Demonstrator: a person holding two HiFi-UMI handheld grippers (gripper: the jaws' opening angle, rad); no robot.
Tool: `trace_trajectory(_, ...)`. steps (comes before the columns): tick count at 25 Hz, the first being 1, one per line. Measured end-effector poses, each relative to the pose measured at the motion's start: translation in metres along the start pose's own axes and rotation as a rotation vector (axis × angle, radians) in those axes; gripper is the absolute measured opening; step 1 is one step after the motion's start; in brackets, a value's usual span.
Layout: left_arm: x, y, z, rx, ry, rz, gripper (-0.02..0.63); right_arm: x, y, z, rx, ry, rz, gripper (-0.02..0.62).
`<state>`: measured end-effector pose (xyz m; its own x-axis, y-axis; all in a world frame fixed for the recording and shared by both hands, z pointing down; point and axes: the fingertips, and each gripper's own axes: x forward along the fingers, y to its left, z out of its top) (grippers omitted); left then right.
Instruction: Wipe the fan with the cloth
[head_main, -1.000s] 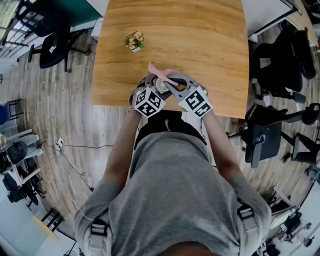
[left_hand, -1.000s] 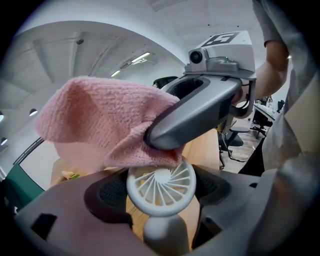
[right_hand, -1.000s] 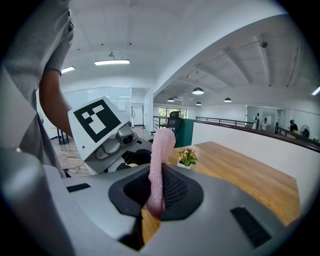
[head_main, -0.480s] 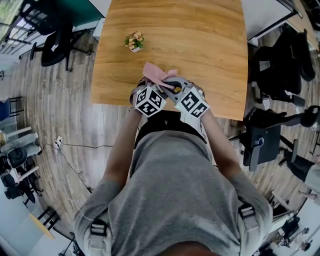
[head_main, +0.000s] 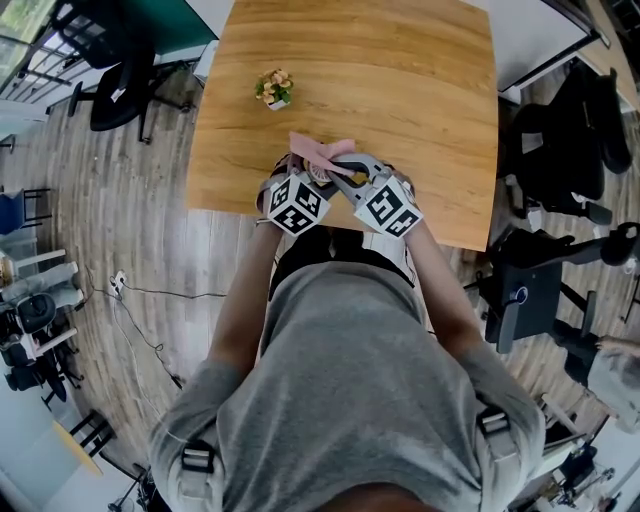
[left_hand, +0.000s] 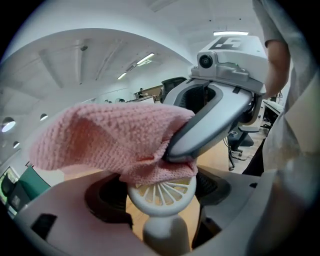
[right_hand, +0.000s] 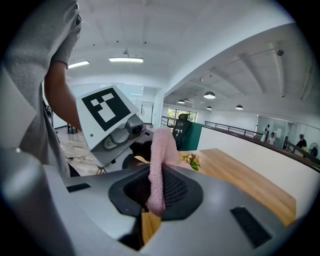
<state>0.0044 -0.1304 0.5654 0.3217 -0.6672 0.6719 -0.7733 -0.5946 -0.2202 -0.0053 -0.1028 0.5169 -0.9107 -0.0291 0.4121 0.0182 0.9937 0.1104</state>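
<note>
In the left gripper view, a small white fan (left_hand: 161, 196) with a round ribbed grille stands on its stem between the jaws of my left gripper (left_hand: 161, 200), which is shut on it. A pink knitted cloth (left_hand: 107, 142) lies over the top of the grille. My right gripper (right_hand: 157, 192) is shut on that cloth (right_hand: 161, 160), and its grey finger (left_hand: 212, 125) presses the cloth onto the fan. In the head view, both grippers meet over the table's near edge: the left gripper (head_main: 308, 178), the right gripper (head_main: 338, 176), and the cloth (head_main: 318, 152) poking out beyond them.
The wooden table (head_main: 400, 80) bears a small potted flower plant (head_main: 274, 88) at the far left, also in the right gripper view as the plant (right_hand: 190, 160). Office chairs (head_main: 560, 150) stand on the floor to the right and at the far left.
The right gripper has rolled slightly and the cloth has shifted a little over the fan's top. The left gripper and the fan have stayed in place.
</note>
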Motion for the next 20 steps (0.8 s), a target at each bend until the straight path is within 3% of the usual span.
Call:
trace_trajectory(11, -0.005, 0.002, -0.008, 0.056, 0.056, 0.028, 0.38, 0.013, 0.004, 0.01, -0.092, 0.045, 0.011, 0.031)
trace_trajectory(20, 0.006, -0.004, -0.007, 0.103, 0.081, 0.01, 0.38, 0.023, 0.017, 0.004, -0.099, 0.096, 0.087, 0.03)
